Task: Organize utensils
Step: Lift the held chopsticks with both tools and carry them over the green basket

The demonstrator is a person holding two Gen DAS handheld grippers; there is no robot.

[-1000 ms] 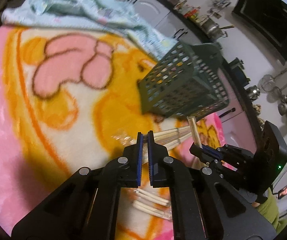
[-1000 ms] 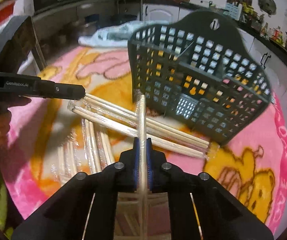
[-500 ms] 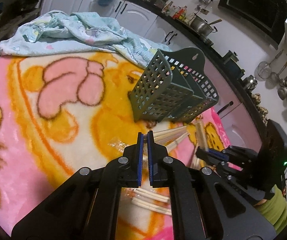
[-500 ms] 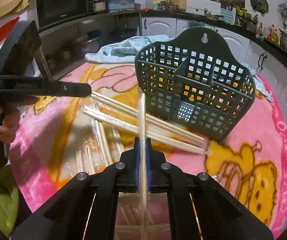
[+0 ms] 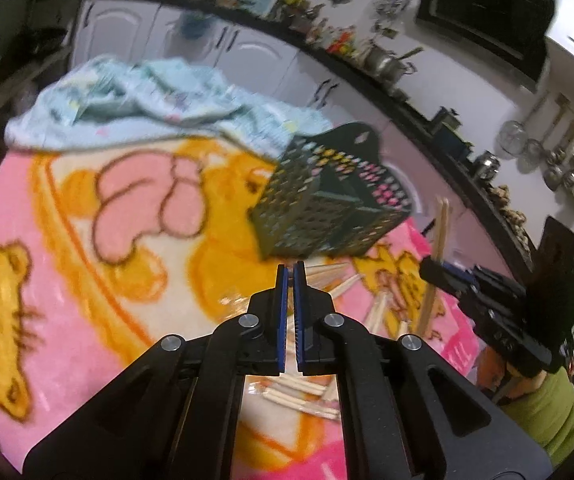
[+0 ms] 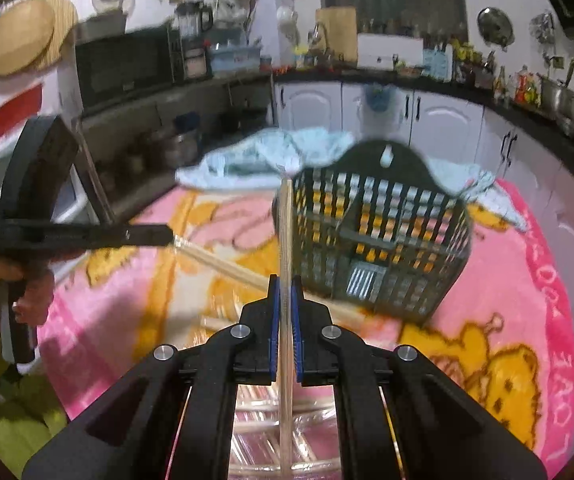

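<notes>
Right wrist | right gripper (image 6: 285, 284) clamps a chopstick (image 6: 285, 240) upright, just left of basket (image 6: 371, 248) | left gripper (image 5: 290, 274) closed, pinching chopsticks (image 6: 223, 266) before the basket

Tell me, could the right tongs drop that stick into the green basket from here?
Probably yes. The right tongs grip a wooden chopstick, and the green basket sits just ahead with its open top facing them. Nothing stands between; the left tongs are off to the side.

Around me: kitchen, white walls. Far side, white cabinet doors (image 6: 439, 120) under a dark countertop (image 6: 367, 74) crowded with bottles. Black microwave (image 6: 127, 66) far left, round woven trays (image 6: 23, 38) on wall above. Pots (image 5: 387, 64) on counter, ladles (image 5: 547, 152) hanging right.
</notes>
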